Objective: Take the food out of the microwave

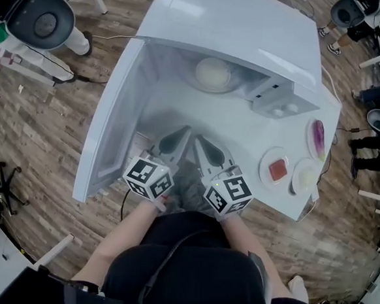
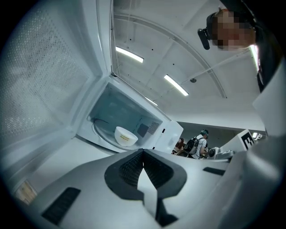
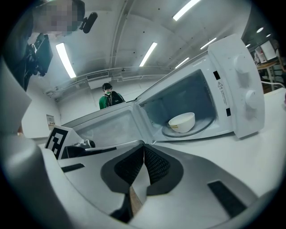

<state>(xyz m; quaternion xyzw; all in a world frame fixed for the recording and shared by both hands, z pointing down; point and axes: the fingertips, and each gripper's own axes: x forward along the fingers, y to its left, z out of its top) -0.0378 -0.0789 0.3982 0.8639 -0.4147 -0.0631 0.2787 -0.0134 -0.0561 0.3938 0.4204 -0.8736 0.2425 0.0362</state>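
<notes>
bowl (image 1: 212,72): inside the microwave (image 1: 239,27), straight ahead of both my claws, well apart | door (image 1: 110,128): swung wide beside my left claw (image 1: 175,142), leaving the way in free | left claw, right claw (image 1: 206,151): both closed, holding nothing, side by side over the desk (image 1: 256,143), I judge ready to reach in

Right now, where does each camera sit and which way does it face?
Head view: on the person's head, looking steeply down at the open microwave; left gripper, right gripper, arms and torso show.
Left gripper view: on that gripper, along its shut jaws toward the bowl; person's upper body top right.
Right gripper view: likewise; upper body top left.
Shared: all show the bowl.
</notes>
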